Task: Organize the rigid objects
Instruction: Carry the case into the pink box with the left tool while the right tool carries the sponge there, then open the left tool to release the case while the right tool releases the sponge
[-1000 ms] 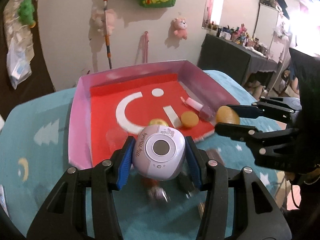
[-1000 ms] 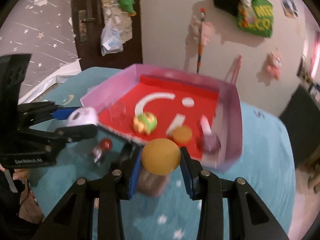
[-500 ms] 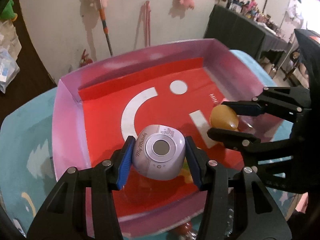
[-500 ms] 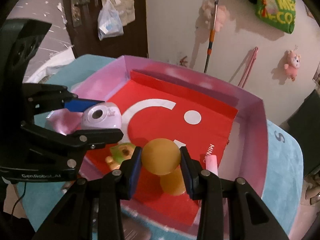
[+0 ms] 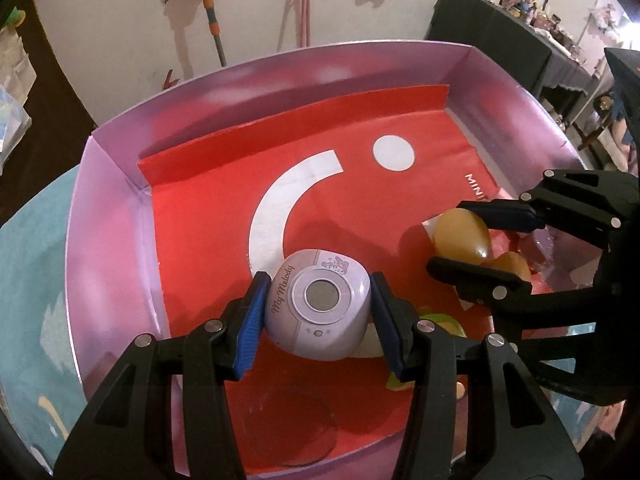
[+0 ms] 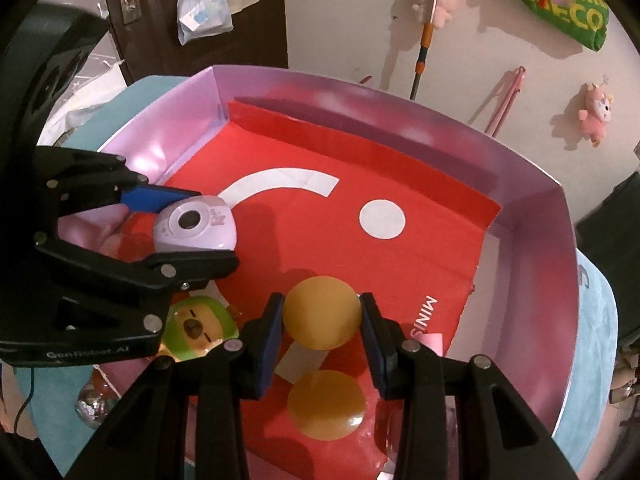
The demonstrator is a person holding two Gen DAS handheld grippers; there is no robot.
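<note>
Room: a pale wall (image 6: 344, 20) with pink plush toys (image 6: 598, 110) hung on it, a mop handle (image 6: 426, 36) leaning against it, a green bag (image 6: 568, 4) at the top right, and a dark door (image 6: 132, 12) with a plastic bag (image 6: 204, 4) hanging on it. The left wrist view shows a dark cloth-covered table (image 5: 500, 36) crowded with small items.
Surface: a teal cloth with pale shapes (image 5: 28, 264) under a shallow pink box (image 5: 108, 248) lined with a red sheet (image 5: 360, 208) that bears a white arc and dot.
Left gripper (image 5: 318, 316): clamped on a lilac "My Melody" toy camera (image 5: 320, 308), held above the near left part of the red sheet.
Right gripper (image 6: 322, 326): closed on an amber disc (image 6: 322, 312), held over the near middle of the box.
Second amber disc (image 6: 326, 404): lying on the box floor, right below the held one.
Green-hooded figure (image 6: 196, 326): lying in the box near its front edge, under the left gripper.
Pink tube (image 6: 430, 340): only an end shows, beside the right gripper's finger.
Outside the box: a glittery ball (image 6: 90, 404) on the cloth by the front left corner.
</note>
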